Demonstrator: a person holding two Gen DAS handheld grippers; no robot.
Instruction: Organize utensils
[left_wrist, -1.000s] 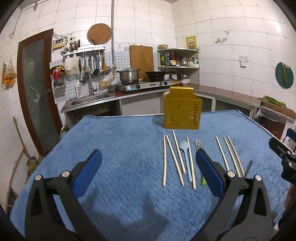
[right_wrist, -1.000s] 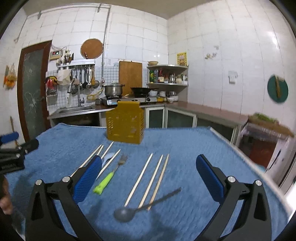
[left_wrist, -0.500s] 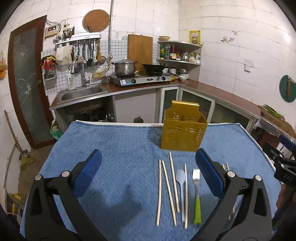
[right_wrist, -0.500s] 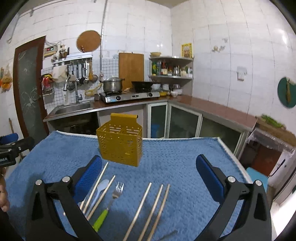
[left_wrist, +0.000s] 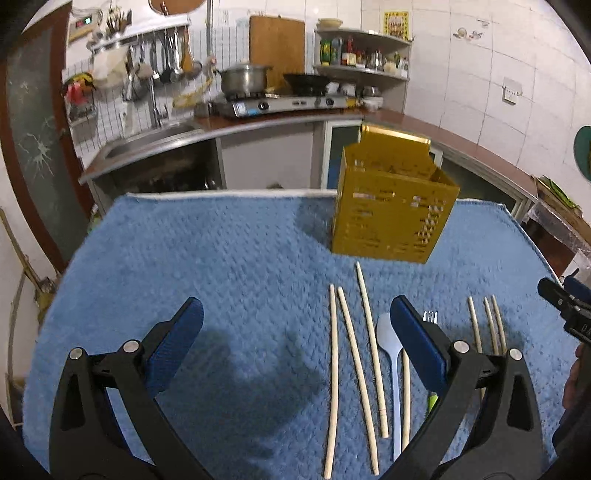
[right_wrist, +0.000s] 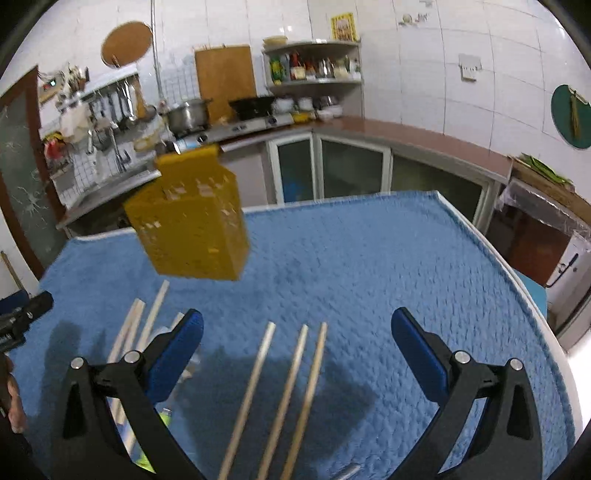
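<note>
I am holding the left hand-held gripper (left_wrist: 291, 339) spread wide and empty above the near edge of the blue towel (left_wrist: 229, 266) covering the tabletop, and the right hand-held gripper (right_wrist: 295, 350) likewise spread and gripping nothing. Both are hovering clear of the cloth, probably so I can pick a first utensil. Just ahead of the left one, four chopsticks (left_wrist: 334, 369) are lying roughly side by side, pointing away from me, with a pale blue spoon (left_wrist: 388, 332) among them. This parallel layout is likely making each piece easy to pinch singly. A fork (left_wrist: 430, 316) is showing only its tines; its green handle is mostly hiding behind the left gripper's right finger. Three more chopsticks (right_wrist: 284, 395) are lying between the right gripper's fingers, their near ends cut off at the frame's bottom. A grey object at that edge is too cropped to name. Farther back, the yellow caddy (left_wrist: 391, 218) is standing upright on the towel, well apart from the utensils; it is presumably waiting to receive them. Whether it is divided inside, I cannot tell. Motion blur is softening the right view.
</note>
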